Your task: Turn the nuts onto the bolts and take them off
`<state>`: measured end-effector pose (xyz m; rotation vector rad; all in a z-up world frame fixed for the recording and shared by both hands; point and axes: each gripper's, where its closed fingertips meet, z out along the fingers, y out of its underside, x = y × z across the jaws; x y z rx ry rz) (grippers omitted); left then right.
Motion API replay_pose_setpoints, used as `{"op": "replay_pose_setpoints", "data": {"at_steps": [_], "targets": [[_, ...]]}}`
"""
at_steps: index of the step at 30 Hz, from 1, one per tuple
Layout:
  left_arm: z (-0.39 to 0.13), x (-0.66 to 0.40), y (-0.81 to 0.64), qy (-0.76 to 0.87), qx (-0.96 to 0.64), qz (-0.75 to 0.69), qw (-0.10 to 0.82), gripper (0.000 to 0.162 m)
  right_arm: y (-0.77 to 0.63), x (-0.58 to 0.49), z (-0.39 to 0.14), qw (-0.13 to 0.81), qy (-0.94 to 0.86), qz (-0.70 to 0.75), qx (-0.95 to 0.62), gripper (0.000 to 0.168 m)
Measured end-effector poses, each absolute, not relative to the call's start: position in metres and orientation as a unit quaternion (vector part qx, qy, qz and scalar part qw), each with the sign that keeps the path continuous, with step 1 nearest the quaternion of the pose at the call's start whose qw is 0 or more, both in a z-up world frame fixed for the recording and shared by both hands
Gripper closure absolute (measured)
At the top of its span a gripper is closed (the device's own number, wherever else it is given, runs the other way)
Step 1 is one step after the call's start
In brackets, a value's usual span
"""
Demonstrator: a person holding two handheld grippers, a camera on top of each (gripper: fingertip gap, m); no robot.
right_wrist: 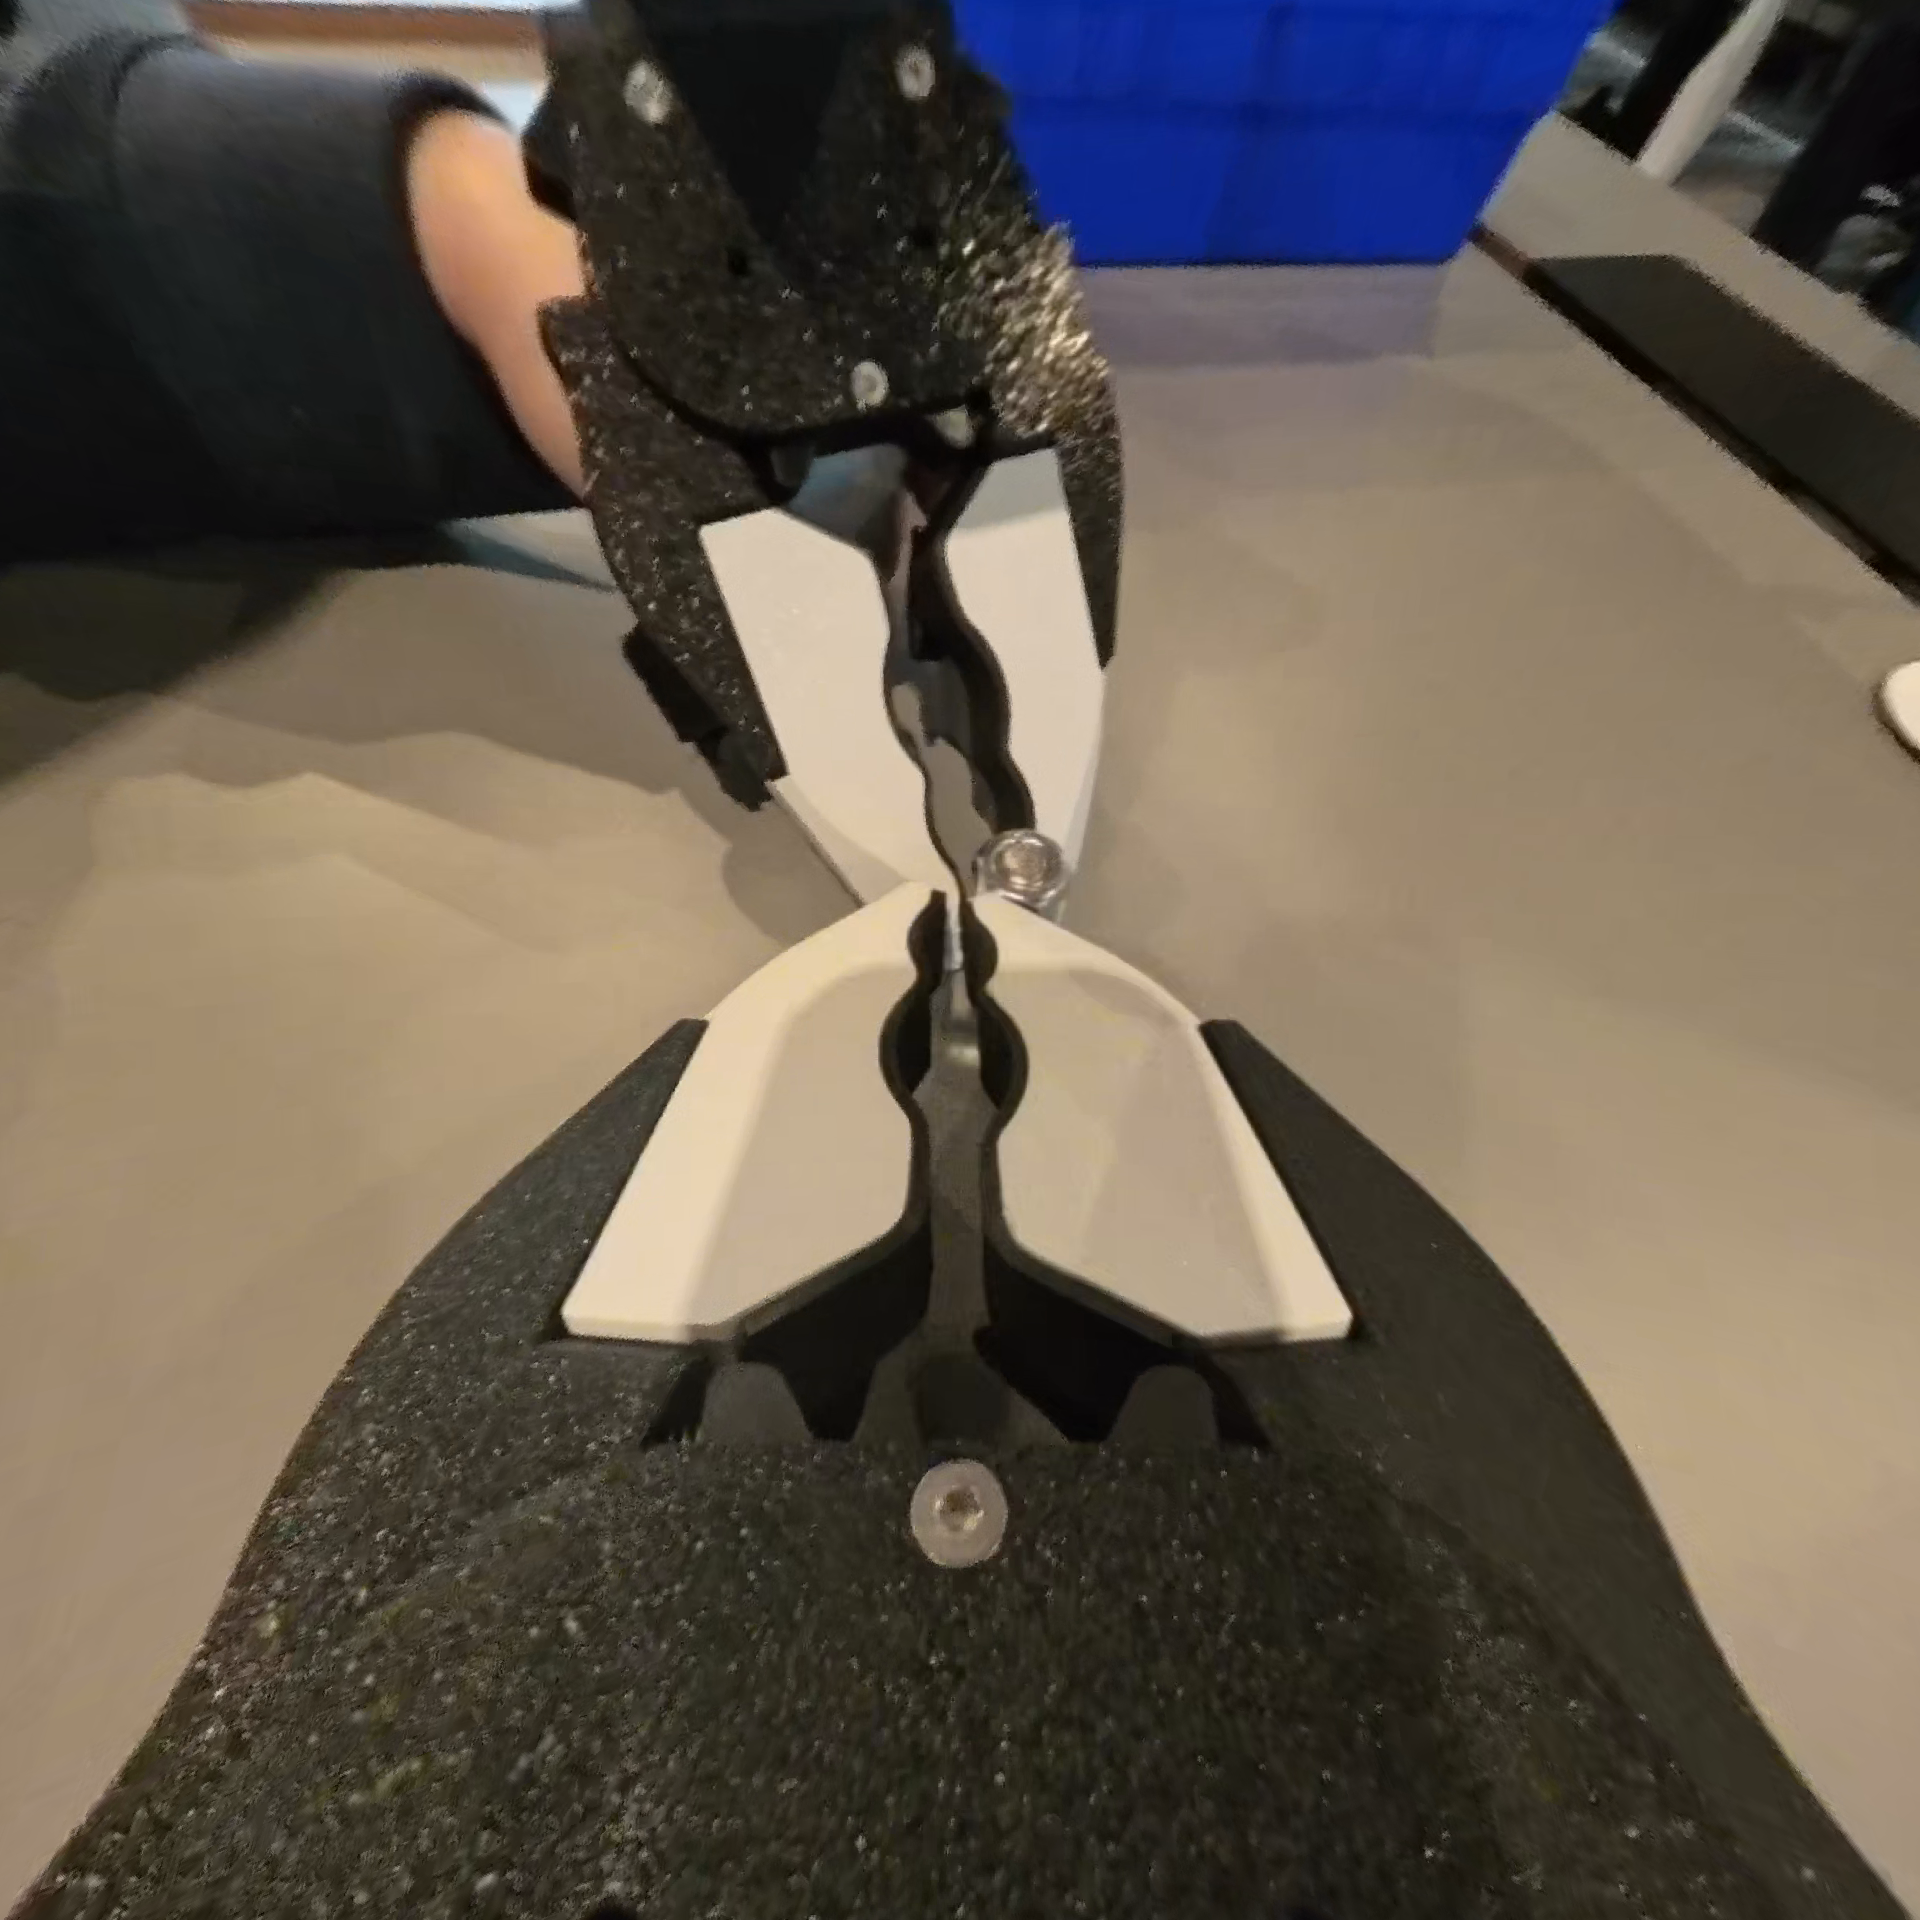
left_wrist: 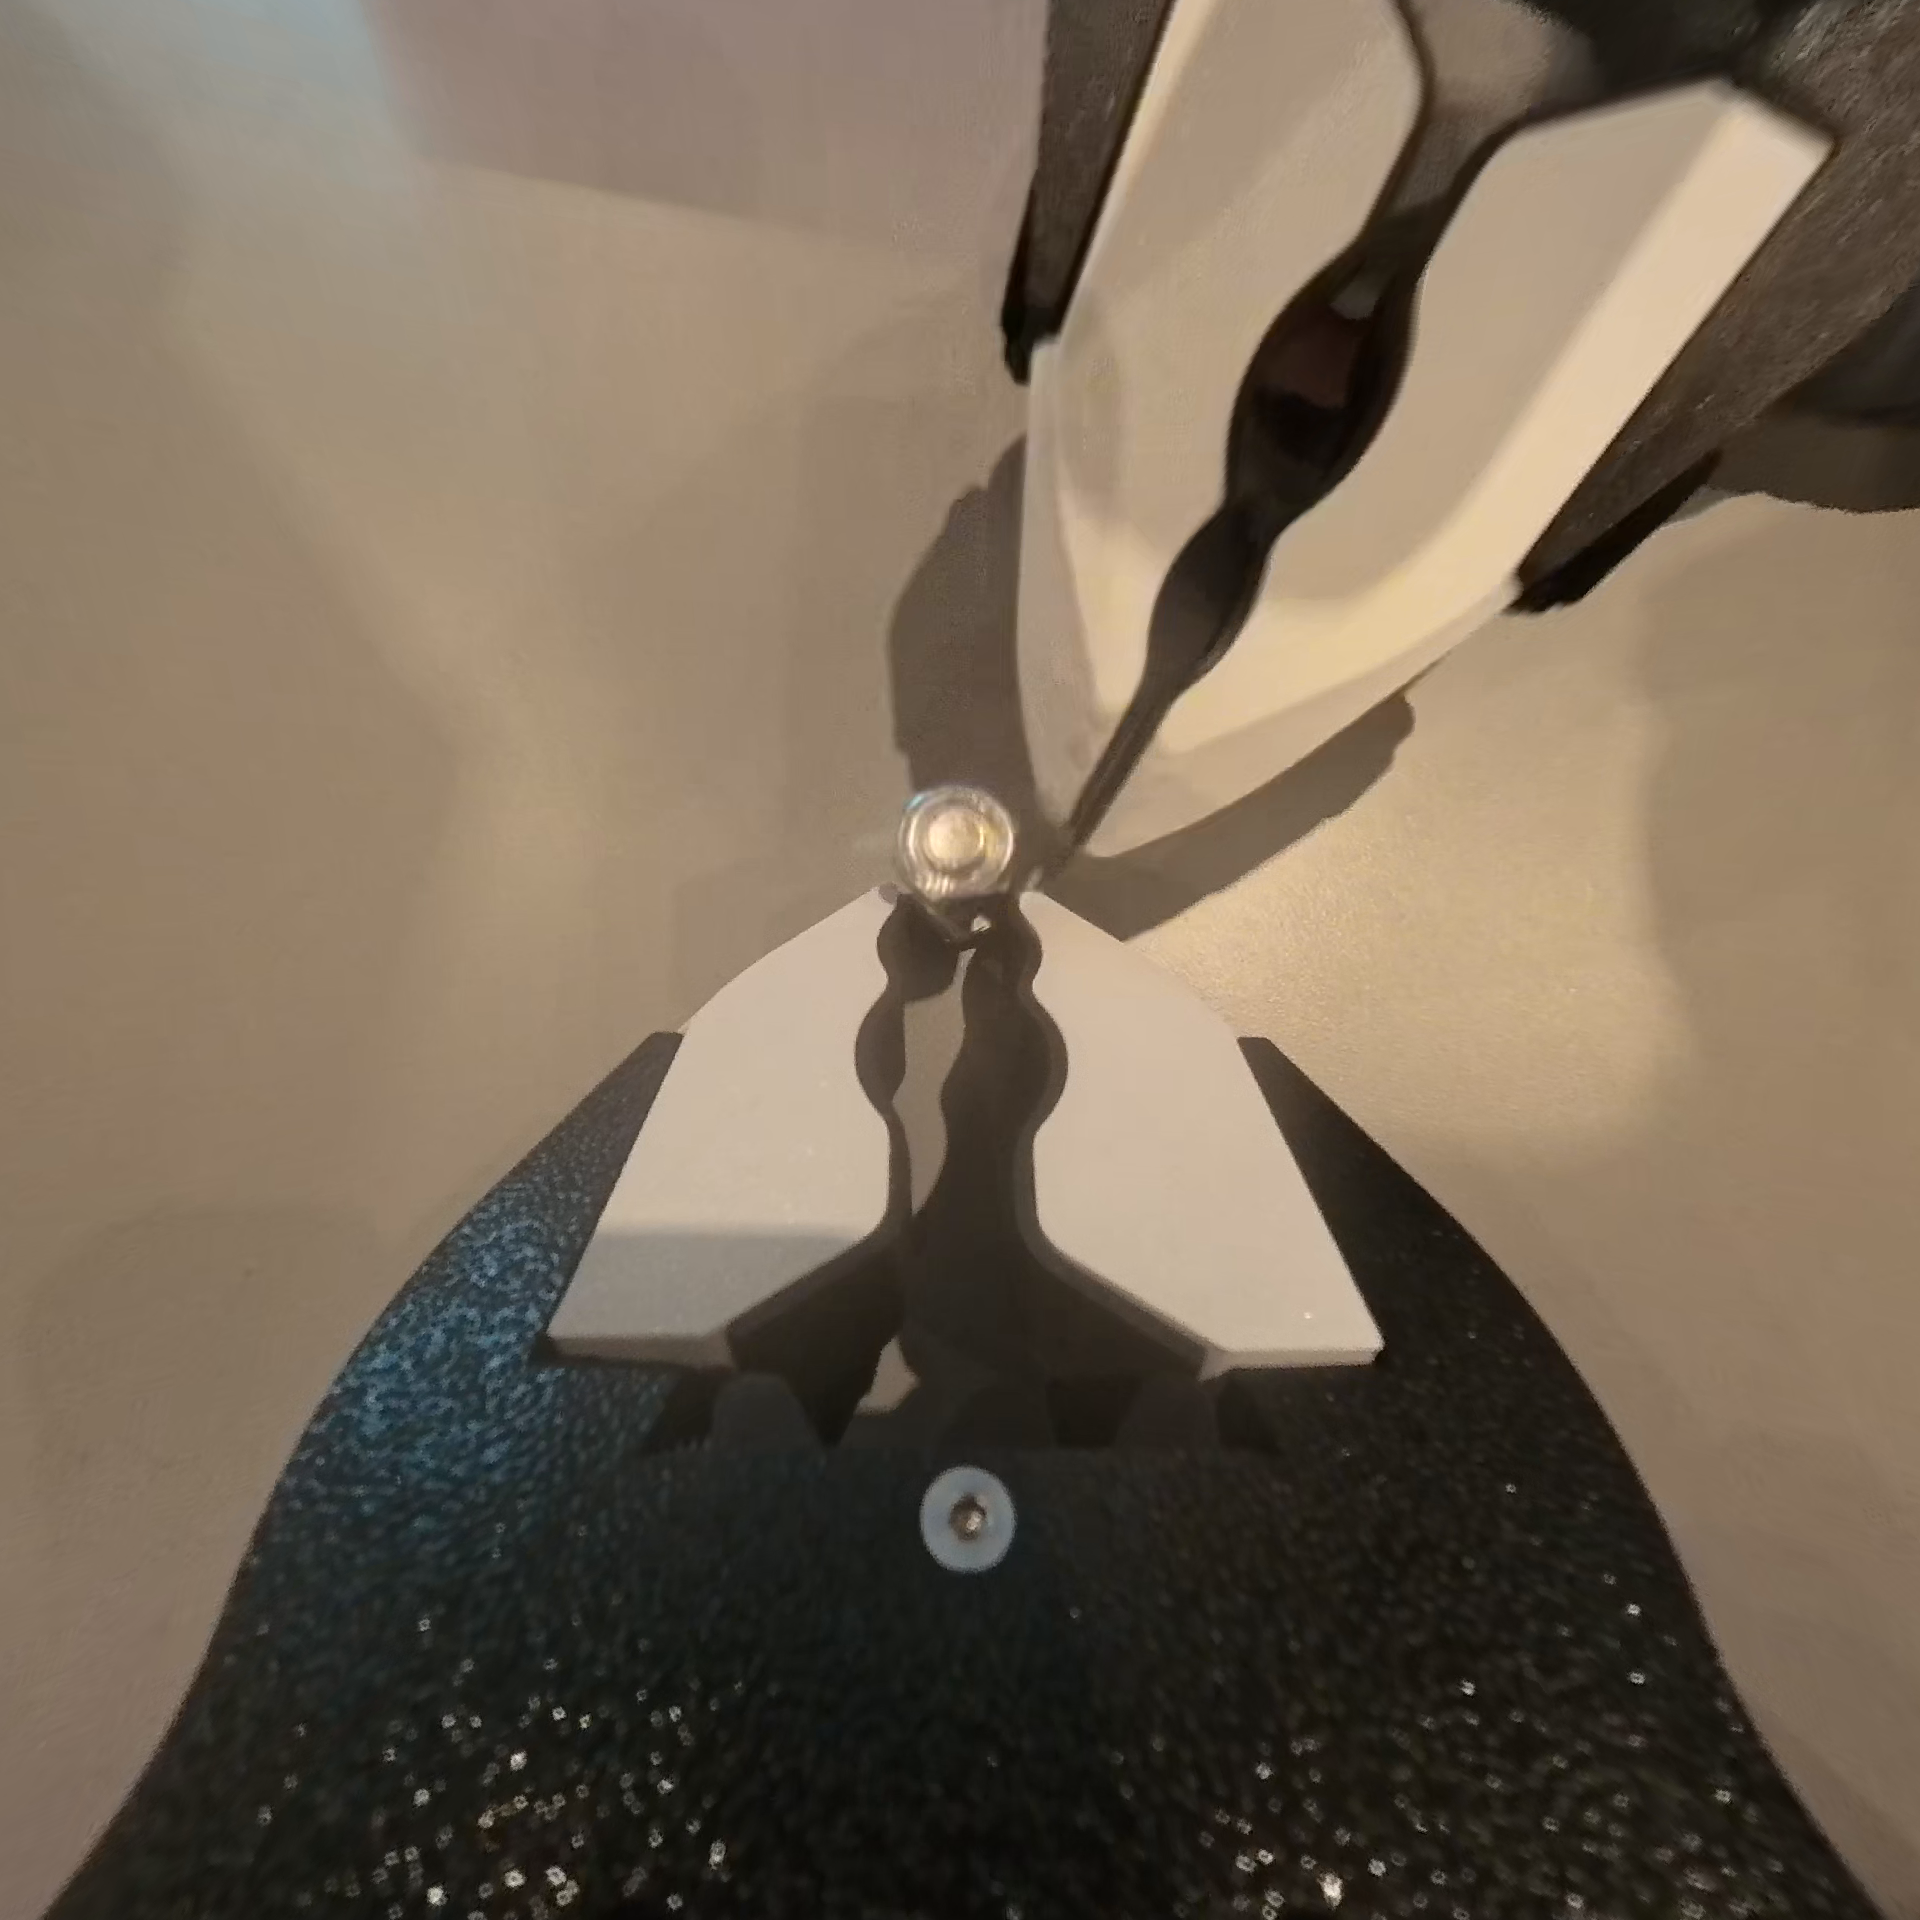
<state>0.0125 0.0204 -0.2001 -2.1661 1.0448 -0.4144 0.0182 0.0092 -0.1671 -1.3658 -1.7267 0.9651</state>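
A small silver bolt with a nut on it (left_wrist: 954, 844) is held just above the beige table (left_wrist: 416, 727), its round end facing up. My left gripper (left_wrist: 951, 914) is shut on it just below that end. My right gripper (left_wrist: 1044, 868) comes in from the upper right with its jaws closed, its tips against the bolt's right side. I cannot tell if it pinches any part. In the right wrist view my right gripper (right_wrist: 956, 912) meets the left gripper (right_wrist: 1003, 857) tip to tip, with the bolt (right_wrist: 1023, 864) between them.
A blue bin (right_wrist: 1247, 135) stands at the table's far edge. A person's hand and dark sleeve (right_wrist: 208, 312) hold the left gripper. A dark strip (right_wrist: 1714, 312) runs along the right side, and a white object (right_wrist: 1901, 707) pokes in at the right edge. The tips of both grippers are at nearly the same place. Left tips and right tips are each some 30 cm from the white object (right_wrist: 1901, 707).
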Motion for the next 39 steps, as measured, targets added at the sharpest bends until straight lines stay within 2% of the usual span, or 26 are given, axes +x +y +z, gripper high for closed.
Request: {"op": "replay_pose_setpoints", "data": {"at_steps": [4,6,9,10,11,14,16,19,22,29,30,32,34,36,39], "targets": [[-0.2,0.013,0.02,0.402,-0.834,-0.16,0.343,0.146,0.023,0.015,-0.165,0.384,-0.642,0.359,-0.558,0.14],[-0.2,0.013,0.02,0.402,-0.834,-0.159,0.343,0.146,0.023,0.012,-0.168,0.383,-0.649,0.349,-0.557,0.137],[-0.2,0.013,0.02,0.402,-0.833,-0.16,0.344,0.146,0.013,0.014,-0.171,0.371,-0.673,0.35,-0.536,0.149],[-0.2,0.013,0.02,0.402,-0.833,-0.16,0.344,0.146,0.009,0.016,-0.169,0.364,-0.676,0.363,-0.528,0.163],[-0.2,0.013,0.02,0.401,-0.834,-0.161,0.343,0.146,0.009,0.017,-0.166,0.369,-0.67,0.372,-0.526,0.164],[-0.2,0.013,0.02,0.402,-0.834,-0.161,0.343,0.146,0.018,0.016,-0.163,0.381,-0.65,0.369,-0.545,0.147],[-0.2,0.013,0.02,0.402,-0.833,-0.161,0.343,0.146,0.019,0.013,-0.166,0.38,-0.652,0.361,-0.547,0.142],[-0.2,0.013,0.02,0.402,-0.834,-0.162,0.343,0.146,0.016,0.013,-0.169,0.377,-0.668,0.349,-0.539,0.144],[-0.2,0.013,0.02,0.402,-0.833,-0.162,0.343,0.146,0.01,0.016,-0.164,0.375,-0.665,0.371,-0.528,0.162],[-0.2,0.013,0.02,0.402,-0.833,-0.163,0.343,0.146,0.016,0.013,-0.171,0.372,-0.668,0.345,-0.545,0.145],[-0.2,0.013,0.02,0.402,-0.833,-0.163,0.343,0.146,0.014,0.014,-0.17,0.373,-0.67,0.349,-0.539,0.149],[-0.2,0.013,0.02,0.402,-0.833,-0.162,0.343,0.146,0.008,0.017,-0.167,0.362,-0.672,0.371,-0.529,0.167],[-0.2,0.013,0.02,0.402,-0.833,-0.163,0.343,0.146,0.013,0.017,-0.165,0.374,-0.659,0.368,-0.539,0.162],[-0.2,0.014,0.02,0.402,-0.833,-0.163,0.343,0.146,0.019,0.015,-0.169,0.372,-0.653,0.356,-0.556,0.149],[-0.2,0.014,0.02,0.402,-0.833,-0.163,0.343,0.146,0.019,0.014,-0.173,0.362,-0.662,0.348,-0.557,0.145]]}}
